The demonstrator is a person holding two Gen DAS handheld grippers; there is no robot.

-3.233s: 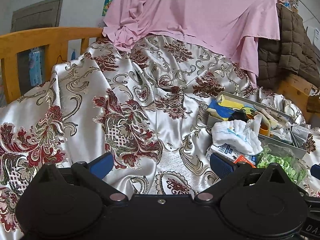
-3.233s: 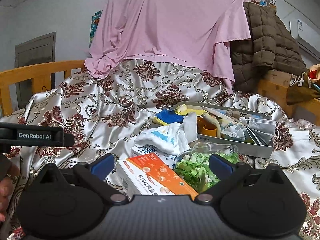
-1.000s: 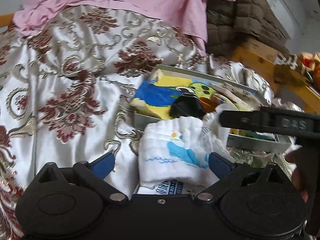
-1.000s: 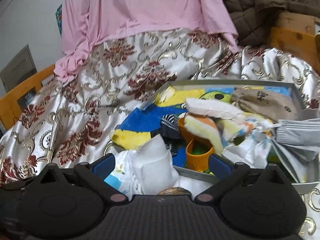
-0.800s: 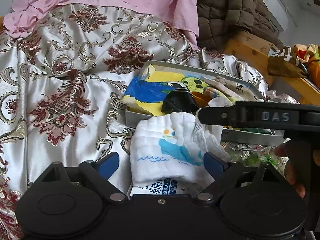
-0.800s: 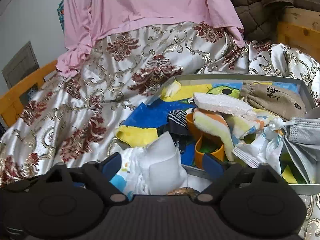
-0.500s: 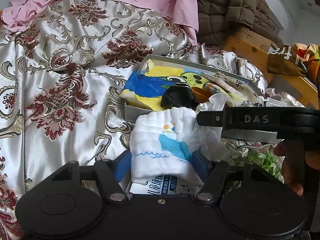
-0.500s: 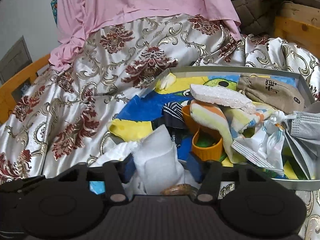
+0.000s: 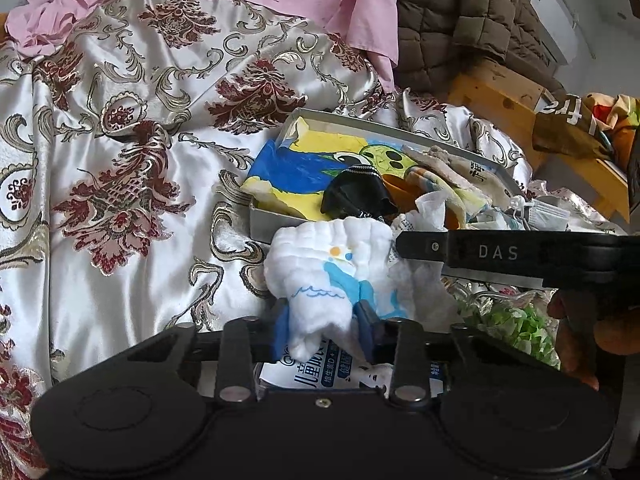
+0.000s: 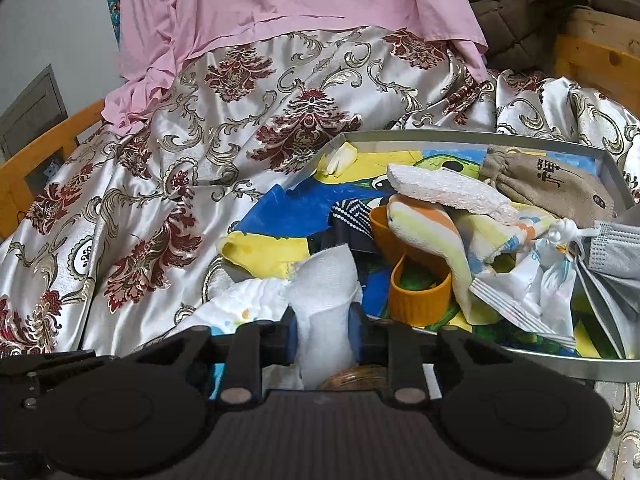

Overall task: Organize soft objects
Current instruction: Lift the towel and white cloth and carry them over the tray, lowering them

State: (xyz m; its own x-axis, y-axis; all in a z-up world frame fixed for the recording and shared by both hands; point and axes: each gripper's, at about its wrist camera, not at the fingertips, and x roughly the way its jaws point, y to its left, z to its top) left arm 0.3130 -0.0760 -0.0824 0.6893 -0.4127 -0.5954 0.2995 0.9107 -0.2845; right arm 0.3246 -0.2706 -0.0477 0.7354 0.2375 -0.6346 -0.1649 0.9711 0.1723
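Left wrist view shows the left gripper [image 9: 323,322], its jaws just closed in, pinching the near fold of a white cloth [image 9: 328,264] with blue print; the cloth lies on the bed just outside the near edge of the metal tray [image 9: 264,222], over a printed box [image 9: 316,372]. The right gripper [image 10: 322,330] has likewise just closed and nips the cloth's other, plain white corner [image 10: 326,280]. It looks light, limp and crinkly: it should sag and unfold when lifted, so two corner holds suit it. The box beneath is mostly covered, and how much cloth sits between the pads is hidden.
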